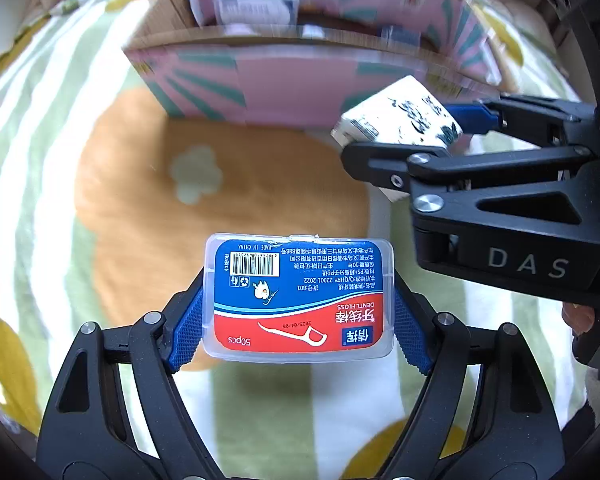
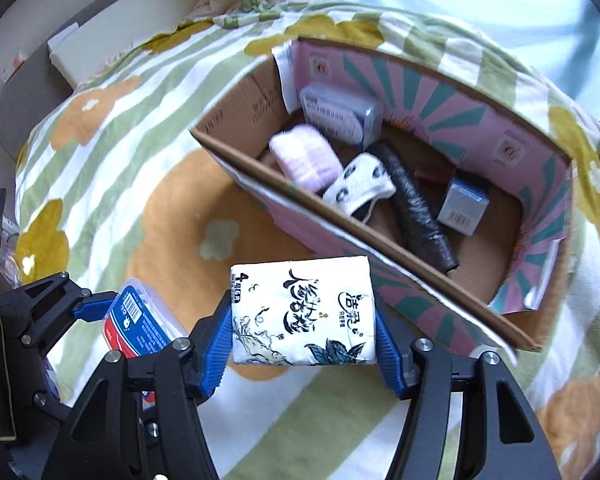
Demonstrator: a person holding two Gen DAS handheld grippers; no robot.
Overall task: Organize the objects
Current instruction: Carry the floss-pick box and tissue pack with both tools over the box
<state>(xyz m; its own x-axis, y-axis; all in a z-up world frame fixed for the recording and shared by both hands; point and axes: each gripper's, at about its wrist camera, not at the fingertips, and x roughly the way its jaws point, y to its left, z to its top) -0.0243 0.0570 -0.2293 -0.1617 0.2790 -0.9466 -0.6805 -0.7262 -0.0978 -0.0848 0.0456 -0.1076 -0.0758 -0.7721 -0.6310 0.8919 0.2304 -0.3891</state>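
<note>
Flowered striped blanket under pink cardboard box, window-lit.

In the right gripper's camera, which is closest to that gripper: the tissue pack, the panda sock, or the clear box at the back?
1. Tissue pack, held in the right gripper.
2. Panda sock, mid-box in the cardboard box.
3. Clear box, at the far wall.

Two tools, each loaded, near the box

The left tool clamps a dental floss case; the right tool grips a tissue pack beside the pink cardboard box.
</note>
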